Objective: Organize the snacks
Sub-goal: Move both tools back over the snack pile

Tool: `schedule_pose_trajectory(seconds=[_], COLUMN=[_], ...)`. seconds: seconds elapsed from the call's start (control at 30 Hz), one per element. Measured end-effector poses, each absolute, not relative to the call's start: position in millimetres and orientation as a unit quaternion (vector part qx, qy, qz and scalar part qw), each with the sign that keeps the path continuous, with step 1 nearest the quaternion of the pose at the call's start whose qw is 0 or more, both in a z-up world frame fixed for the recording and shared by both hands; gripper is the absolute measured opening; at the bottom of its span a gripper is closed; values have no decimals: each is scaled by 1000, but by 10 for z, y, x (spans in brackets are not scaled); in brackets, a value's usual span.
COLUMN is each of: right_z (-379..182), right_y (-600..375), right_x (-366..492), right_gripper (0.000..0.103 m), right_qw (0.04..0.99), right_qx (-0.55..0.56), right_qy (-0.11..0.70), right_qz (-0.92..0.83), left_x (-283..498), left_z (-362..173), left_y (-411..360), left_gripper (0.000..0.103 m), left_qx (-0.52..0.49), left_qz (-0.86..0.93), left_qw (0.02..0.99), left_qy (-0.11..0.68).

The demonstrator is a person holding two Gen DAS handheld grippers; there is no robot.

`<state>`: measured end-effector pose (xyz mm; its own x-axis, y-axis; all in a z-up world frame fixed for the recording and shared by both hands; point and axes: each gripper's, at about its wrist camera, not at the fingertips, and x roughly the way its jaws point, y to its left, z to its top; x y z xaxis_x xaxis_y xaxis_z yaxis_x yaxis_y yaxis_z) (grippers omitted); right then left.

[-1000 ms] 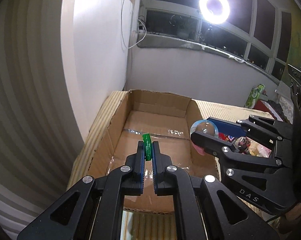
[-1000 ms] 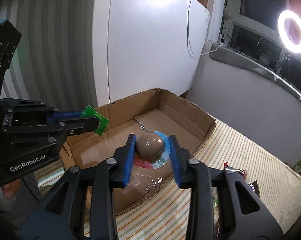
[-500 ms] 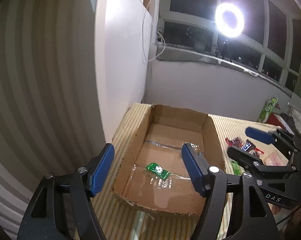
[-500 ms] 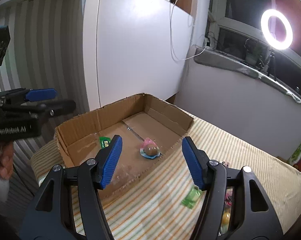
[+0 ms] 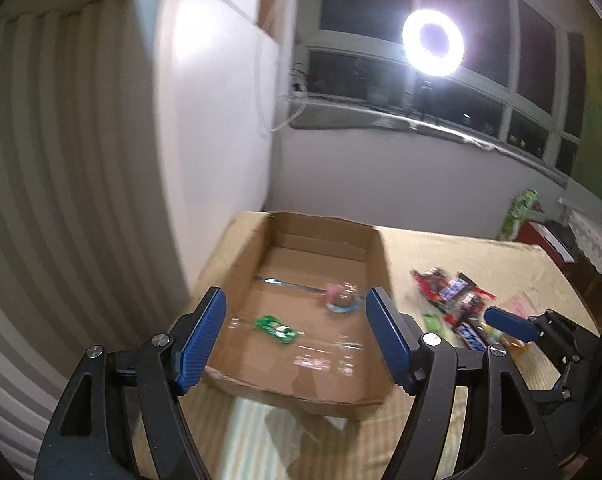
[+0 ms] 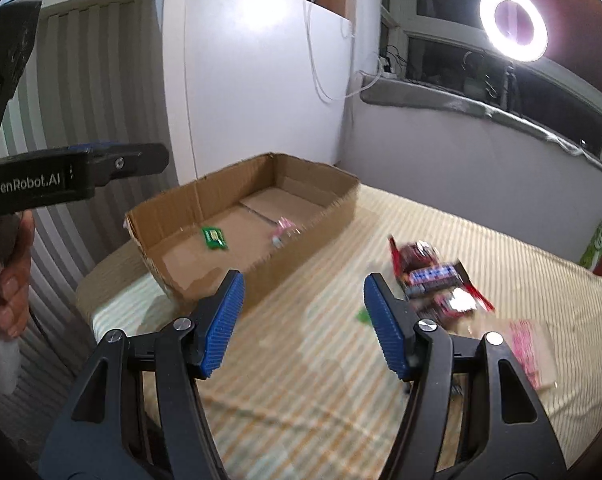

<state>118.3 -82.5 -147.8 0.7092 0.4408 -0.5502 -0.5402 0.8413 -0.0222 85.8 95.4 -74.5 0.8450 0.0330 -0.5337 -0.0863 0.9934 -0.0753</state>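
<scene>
Both grippers stood with their blue pads spread wide and nothing between them. The left gripper (image 5: 295, 336) hung above the near end of the shallow brown cardboard box (image 5: 375, 264), aimed down into it. The right gripper (image 6: 303, 322) hovered over the striped cloth-covered counter (image 6: 441, 228), between the box and the loose snacks, tilted forward and down; in the left view only its blue fingertip (image 5: 509, 324) showed at the right edge.

Two snacks lay on the box floor, apart from each other: a small flat green sachet (image 5: 275, 328) near the middle and a round brown jelly cup with a pale blue rim and pink tab (image 5: 341, 300) closer to the right wall. Outside the box, a blurred heap of red and blue foil-wrapped chocolate bars (image 6: 433, 280) sat on the counter, with a small green packet (image 6: 363, 314) just beside the right gripper's pad and a pink patterned pouch (image 6: 527, 344) further right.

The wrapped bars are probably light, crinkly and slippery, stiff enough along their length to be pinched across the narrow middle. The pouch looks soft and would likely sag, so a hold near one sealed edge seems wiser. The green packet lies flat and may need a low, shallow approach.
</scene>
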Motion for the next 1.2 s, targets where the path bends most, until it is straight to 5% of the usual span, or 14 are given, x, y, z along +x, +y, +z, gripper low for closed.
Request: schedule_pose_trajectory(seconds=[0.3, 0.7, 1.2], right_z=[-2104, -2122, -1857], right_y=[-1635, -2957, -2346], right_x=[1359, 1809, 1517], right_gripper=[65, 65, 65], right_qw=[899, 923, 929], right_qx=[-48, 54, -56], right_qy=[371, 374, 327], right_qz=[226, 73, 167], left_x=[860, 994, 1315], left_z=[-787, -926, -1271], left_y=[417, 142, -516], left_gripper=[72, 72, 72], left_qx=[-23, -7, 6], left_qz=[-11, -25, -98], left_qw=[958, 952, 930], left_qy=[286, 306, 353])
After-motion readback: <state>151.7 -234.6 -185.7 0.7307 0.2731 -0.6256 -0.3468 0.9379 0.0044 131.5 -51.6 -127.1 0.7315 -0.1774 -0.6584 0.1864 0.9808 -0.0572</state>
